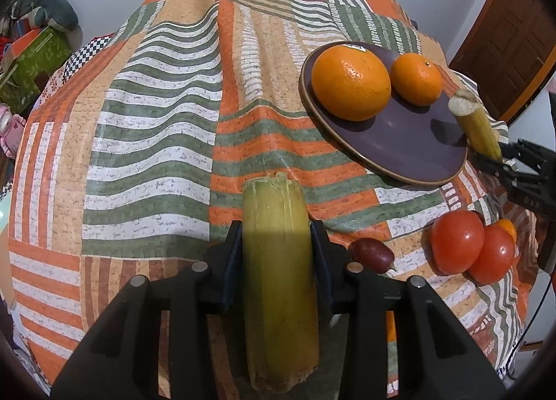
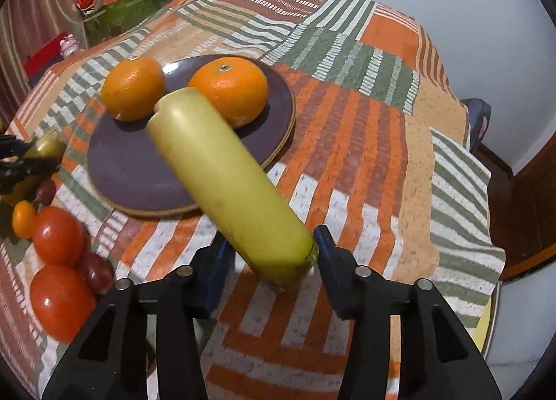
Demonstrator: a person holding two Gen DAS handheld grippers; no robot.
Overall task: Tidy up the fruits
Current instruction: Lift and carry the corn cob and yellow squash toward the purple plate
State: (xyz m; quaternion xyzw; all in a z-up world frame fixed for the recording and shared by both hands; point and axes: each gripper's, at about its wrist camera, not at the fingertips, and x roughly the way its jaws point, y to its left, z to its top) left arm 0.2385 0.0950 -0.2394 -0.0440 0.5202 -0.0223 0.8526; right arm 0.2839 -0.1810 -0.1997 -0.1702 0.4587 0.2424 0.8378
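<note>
Cane piece [image 1: 278, 261] between left tool's [image 1: 276, 243] fingers.

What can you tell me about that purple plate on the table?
The round, flat purple plate looks like glazed ceramic with a tan rim. It lies flat on the patchwork tablecloth. A large orange and a smaller orange sit on its far half; the near half is bare. A yellow-green stalk piece hangs above it.

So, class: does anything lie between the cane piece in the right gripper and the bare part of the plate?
Nothing visible. The right gripper holds its cane piece over the plate's bare near half; both oranges sit at the far side.
</note>
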